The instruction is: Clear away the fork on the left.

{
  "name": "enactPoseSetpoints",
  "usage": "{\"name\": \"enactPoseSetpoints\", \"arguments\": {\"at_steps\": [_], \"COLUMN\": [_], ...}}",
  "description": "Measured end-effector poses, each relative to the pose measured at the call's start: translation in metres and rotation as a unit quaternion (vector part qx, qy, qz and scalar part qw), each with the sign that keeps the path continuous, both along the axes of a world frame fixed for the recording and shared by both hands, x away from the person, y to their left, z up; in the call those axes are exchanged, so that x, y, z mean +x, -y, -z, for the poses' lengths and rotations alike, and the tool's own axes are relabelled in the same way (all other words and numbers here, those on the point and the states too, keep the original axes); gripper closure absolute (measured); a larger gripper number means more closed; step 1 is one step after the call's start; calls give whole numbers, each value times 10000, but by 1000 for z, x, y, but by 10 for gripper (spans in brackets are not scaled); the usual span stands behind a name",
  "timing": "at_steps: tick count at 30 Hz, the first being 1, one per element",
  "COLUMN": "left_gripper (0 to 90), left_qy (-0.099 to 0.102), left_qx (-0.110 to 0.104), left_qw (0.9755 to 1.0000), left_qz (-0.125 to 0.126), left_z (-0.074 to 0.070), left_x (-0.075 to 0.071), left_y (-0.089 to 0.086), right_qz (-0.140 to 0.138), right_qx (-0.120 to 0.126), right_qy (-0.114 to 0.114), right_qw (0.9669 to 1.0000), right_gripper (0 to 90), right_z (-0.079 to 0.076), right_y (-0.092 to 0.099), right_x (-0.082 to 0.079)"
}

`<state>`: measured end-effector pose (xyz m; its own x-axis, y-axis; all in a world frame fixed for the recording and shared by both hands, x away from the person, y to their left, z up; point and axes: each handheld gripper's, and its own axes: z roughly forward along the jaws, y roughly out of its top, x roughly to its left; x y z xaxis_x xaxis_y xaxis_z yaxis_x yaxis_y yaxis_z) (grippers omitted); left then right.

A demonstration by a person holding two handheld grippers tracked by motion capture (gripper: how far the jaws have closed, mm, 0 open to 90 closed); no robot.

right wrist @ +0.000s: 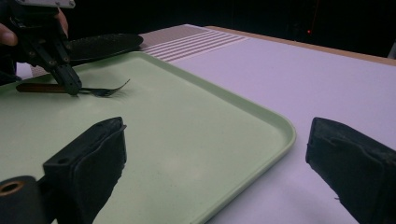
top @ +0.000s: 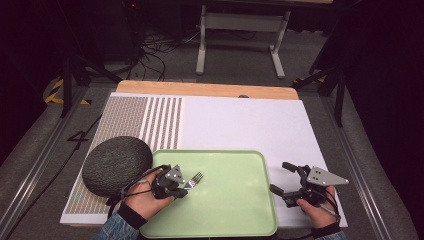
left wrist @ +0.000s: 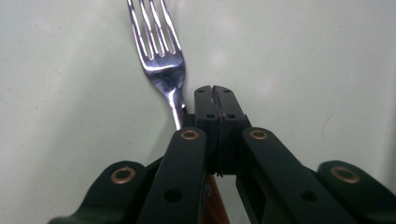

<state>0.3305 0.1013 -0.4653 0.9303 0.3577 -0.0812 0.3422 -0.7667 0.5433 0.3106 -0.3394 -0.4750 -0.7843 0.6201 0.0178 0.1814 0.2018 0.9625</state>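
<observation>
Fork (top: 196, 178) is being held down on the green tray (top: 235, 210) by left tongs (top: 186, 187), clamped beside its neck, not on it; right tongs (top: 280, 177) are being kept apart; re-grip is likely being required before lifting.

Surfaces on and around the green tray

The fork (left wrist: 161, 60) is polished, glossy metal with a brown wood-like handle; the tray (top: 235, 200) under it looks like smooth plastic — faintly shiny. Left of the tray, the dark plate (top: 116, 164) is matt and rough-grained; the black gripper jaws look matt plastic.
</observation>
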Motion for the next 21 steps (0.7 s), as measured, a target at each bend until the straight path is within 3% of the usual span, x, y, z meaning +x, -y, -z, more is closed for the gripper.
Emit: {"name": "enactPoseSetpoints", "arguments": {"at_steps": [21], "left_gripper": [900], "left_qy": [98], "left_qx": [200], "left_qw": [9992], "left_qz": [-328], "left_z": [-1], "left_x": [7], "left_y": [-14], "right_qz": [-6], "right_qx": [-5], "right_qy": [12], "right_qw": [10000], "right_gripper": [59], "right_z": [0], "right_y": [1], "right_x": [0]}}
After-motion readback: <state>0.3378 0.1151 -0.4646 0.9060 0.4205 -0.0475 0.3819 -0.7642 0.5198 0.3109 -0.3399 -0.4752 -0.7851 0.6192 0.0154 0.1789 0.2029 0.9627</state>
